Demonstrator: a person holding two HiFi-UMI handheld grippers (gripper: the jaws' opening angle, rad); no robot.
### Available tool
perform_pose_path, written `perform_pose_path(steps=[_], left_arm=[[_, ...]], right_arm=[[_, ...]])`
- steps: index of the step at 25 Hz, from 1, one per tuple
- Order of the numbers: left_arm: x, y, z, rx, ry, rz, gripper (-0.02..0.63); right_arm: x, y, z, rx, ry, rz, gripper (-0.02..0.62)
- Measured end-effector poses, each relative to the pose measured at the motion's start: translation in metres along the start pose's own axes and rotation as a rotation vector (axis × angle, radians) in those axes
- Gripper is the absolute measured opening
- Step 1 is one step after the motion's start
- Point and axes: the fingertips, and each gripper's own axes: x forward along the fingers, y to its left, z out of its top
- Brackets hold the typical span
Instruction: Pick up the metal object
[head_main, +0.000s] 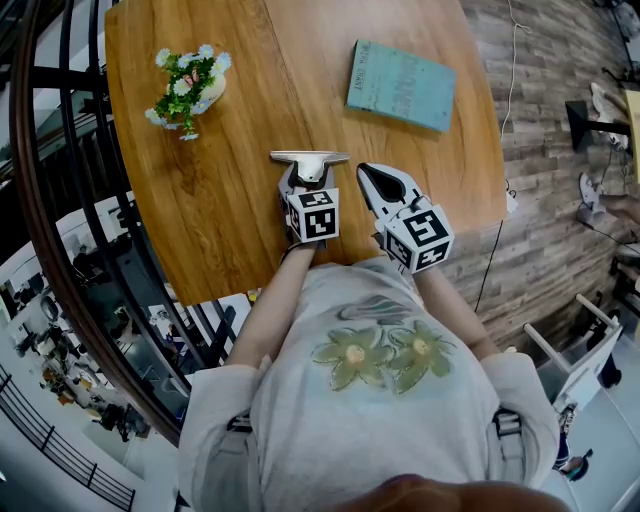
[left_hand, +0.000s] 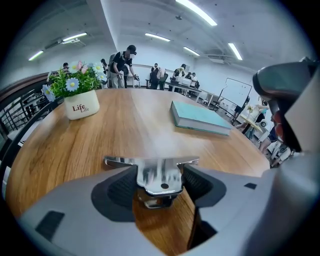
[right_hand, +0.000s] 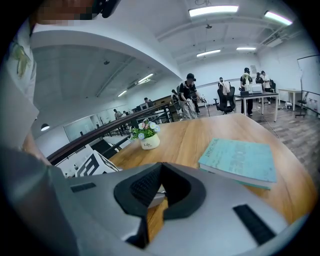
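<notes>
At the left of the round wooden counter (head_main: 230, 210) stands a small white pot of flowers (head_main: 187, 84), well apart from everything else. Near the counter's front edge, the left tongs (head_main: 309, 176) are clamped on the metal object (head_main: 310, 157), a shiny T-shaped piece. The left gripper view shows its stem pinched between the two dark pads (left_hand: 121, 186). Its flat crossbar lies just past the tips and sticks out to both sides. Whether the piece rests on the wood or hangs just above it cannot be told.

Just beside these, to the right, the right tongs (head_main: 374, 174) hover over the counter. Their tips are pressed together with nothing held, and they angle toward the metal object without touching it. A sliver of the crossbar shows through the gap behind the tips in the right gripper view.

Further back and to the right lies a teal book (head_main: 401, 84), flat on the wood near the counter's edge.
</notes>
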Motion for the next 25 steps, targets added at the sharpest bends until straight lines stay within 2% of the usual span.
perform_pose_path(steps=[13,25], left_arm=[[0.000,0.005,0.001,0.076,0.011,-0.039,0.298],[-0.008,0.021,0.008,0.146,-0.036,-0.033,0.296]], right_arm=[[0.002,0.002,0.005,-0.003,-0.008,0.003,0.006],[-0.002,0.004,0.009,-0.009,-0.025,-0.002,0.006]])
